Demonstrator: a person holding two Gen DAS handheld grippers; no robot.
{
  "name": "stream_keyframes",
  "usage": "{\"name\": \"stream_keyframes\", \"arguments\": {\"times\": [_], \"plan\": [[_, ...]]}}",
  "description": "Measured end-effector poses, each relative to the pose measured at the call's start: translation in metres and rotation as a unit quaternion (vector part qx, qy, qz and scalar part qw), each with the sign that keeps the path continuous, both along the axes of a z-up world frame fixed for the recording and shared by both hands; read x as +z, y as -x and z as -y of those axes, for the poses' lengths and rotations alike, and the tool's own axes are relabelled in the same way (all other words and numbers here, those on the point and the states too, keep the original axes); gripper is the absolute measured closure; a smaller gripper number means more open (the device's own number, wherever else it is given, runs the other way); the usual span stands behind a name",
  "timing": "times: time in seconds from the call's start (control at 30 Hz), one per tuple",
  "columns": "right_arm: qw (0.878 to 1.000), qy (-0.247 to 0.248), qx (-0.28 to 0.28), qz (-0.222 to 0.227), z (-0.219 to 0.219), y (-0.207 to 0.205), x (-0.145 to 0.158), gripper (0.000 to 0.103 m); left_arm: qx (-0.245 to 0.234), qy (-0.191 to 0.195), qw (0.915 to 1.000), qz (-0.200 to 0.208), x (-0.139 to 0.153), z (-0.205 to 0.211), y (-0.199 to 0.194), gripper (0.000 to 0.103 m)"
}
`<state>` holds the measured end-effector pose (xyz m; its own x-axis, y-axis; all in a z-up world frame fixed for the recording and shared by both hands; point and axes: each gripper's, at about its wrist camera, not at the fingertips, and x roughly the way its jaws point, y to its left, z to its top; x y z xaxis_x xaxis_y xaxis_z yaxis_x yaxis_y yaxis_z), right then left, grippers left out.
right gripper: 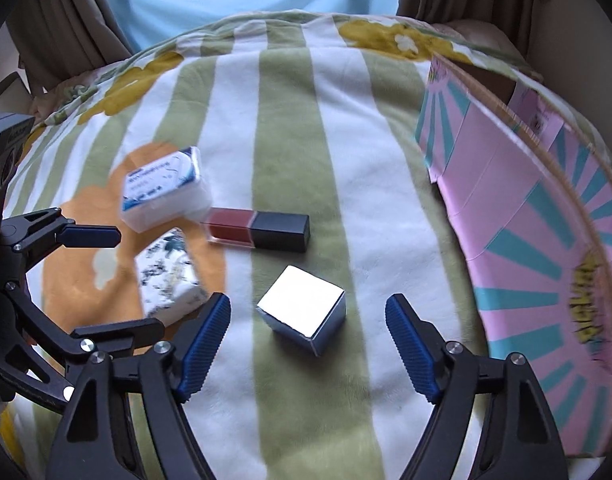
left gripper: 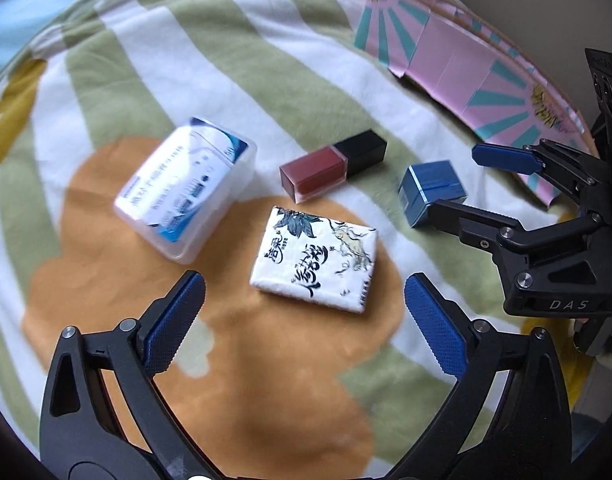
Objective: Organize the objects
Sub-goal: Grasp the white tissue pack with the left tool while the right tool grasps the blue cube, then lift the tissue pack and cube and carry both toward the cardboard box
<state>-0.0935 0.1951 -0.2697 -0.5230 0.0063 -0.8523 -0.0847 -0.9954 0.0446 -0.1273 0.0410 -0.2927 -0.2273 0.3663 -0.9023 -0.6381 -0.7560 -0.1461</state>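
While right gripper gapes, blue box sits between fingertips, untouched.

Clear plastic case label blurred, text unreadable. Pink box cut off at right edge, inside hidden.

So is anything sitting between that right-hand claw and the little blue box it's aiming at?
Nothing visible. The small blue cardboard box lies on the striped blanket just ahead of the open right gripper, with only bare blanket between. The red lip-gloss tube lies beyond it.
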Motion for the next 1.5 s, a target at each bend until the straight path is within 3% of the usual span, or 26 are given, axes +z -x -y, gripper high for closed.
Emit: {"name": "stream_keyframes", "arguments": {"times": [0.13, 0.23, 0.33, 0.47, 0.83, 1.13, 1.5], "plan": [[1.0, 0.005, 0.006, 0.004, -0.002, 0.005, -0.015, 0.036, -0.021, 0.003, 0.9998, -0.001, -0.013, -0.01, 0.006, 0.004], [1.0, 0.01, 0.016, 0.006, 0.0, 0.009, -0.022, 0.041, -0.037, 0.005, 0.9993, -0.001, -0.02, -0.017, 0.009, 0.018], [1.0, 0.011, 0.026, 0.005, 0.002, 0.011, -0.025, 0.048, -0.04, 0.005, 0.9992, -0.004, -0.022, -0.019, 0.01, 0.023], [1.0, -0.001, 0.026, 0.007, 0.003, 0.012, -0.027, 0.057, -0.046, 0.002, 0.9989, -0.009, -0.021, -0.019, 0.01, 0.04], [1.0, 0.011, 0.025, 0.013, 0.0, 0.011, -0.018, 0.058, -0.043, 0.005, 0.999, -0.01, -0.012, -0.017, 0.009, 0.042], [0.999, 0.003, 0.045, 0.013, 0.008, 0.007, 0.022, 0.058, -0.014, 0.001, 0.9998, -0.014, 0.024, -0.009, 0.001, 0.042], [0.997, 0.005, 0.076, 0.001, 0.023, -0.004, 0.107, 0.058, 0.089, -0.007, 0.9954, -0.034, 0.11, 0.021, -0.023, 0.042]]}}
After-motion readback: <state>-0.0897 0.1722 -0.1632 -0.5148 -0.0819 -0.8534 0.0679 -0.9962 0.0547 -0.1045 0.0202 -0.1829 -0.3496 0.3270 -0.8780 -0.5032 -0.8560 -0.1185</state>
